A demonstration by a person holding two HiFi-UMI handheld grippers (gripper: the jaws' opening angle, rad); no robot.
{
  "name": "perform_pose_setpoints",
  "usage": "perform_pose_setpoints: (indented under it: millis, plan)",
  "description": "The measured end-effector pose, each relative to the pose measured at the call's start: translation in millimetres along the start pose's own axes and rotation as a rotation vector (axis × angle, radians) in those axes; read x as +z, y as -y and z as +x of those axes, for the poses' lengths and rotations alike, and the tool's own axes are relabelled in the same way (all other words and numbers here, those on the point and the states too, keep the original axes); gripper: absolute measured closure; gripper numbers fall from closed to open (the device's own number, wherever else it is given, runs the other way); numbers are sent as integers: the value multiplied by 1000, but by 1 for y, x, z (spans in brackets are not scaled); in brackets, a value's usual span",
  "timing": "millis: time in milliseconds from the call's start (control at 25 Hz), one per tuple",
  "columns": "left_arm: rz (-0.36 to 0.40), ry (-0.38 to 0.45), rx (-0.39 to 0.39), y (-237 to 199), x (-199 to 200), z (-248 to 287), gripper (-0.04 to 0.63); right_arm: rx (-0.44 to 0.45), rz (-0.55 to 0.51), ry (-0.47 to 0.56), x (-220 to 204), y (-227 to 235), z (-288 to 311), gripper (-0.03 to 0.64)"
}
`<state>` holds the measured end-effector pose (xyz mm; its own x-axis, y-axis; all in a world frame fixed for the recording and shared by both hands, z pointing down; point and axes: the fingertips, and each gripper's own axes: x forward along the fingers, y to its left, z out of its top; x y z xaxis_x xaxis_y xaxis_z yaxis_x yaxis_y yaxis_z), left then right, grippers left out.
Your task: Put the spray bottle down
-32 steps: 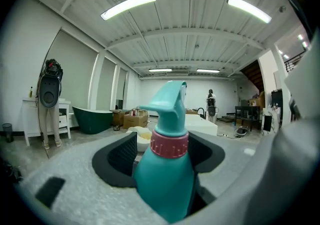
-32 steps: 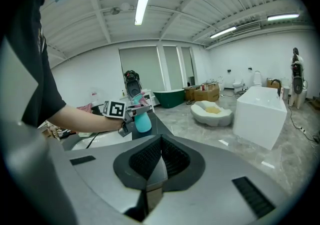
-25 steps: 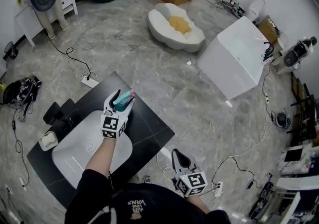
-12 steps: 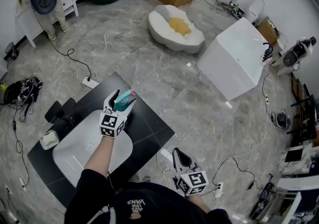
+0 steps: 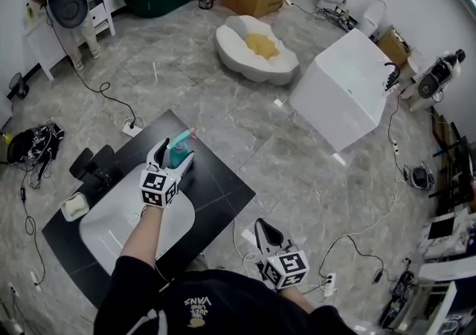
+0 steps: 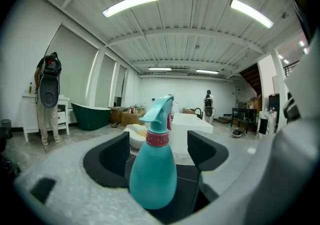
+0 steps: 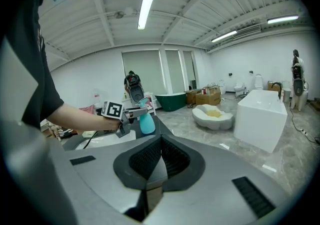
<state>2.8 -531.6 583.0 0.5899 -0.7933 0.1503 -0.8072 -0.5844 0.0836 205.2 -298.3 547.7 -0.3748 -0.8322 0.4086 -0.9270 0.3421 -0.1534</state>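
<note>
Two textured black jaws of the left gripper point(image 5: 172, 149) have just been opening and stand clear of a smooth teal plastic spray bottle point(image 6: 152, 174). Pear-shaped with a pink collar, it stands upright between them on a glossy black countertop point(image 5: 223, 188). The right gripper point(image 5: 266, 229), well apart, is closed and empty.

The only readable word is "VANS", in white letters on the person's black shirt point(image 5: 202, 302) at the lower centre of the head view, where it appears upside down. The square markers point(image 5: 154, 187) on the left gripper point(image 5: 172, 153) and the right gripper point(image 5: 265, 229) show only black-and-white block patterns, not letters or digits.
</note>
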Motion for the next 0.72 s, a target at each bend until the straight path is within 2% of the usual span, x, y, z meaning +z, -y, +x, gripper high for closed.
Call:
perform_pose_setpoints:
  millis: [240, 720]
  plan:
    - [17, -14, 18, 12, 3, -33, 239, 32, -3, 10, -8, -8, -17, 614]
    - [56, -28, 104, 55, 13, -119, 242, 106, -16, 46, -24, -30, -59, 614]
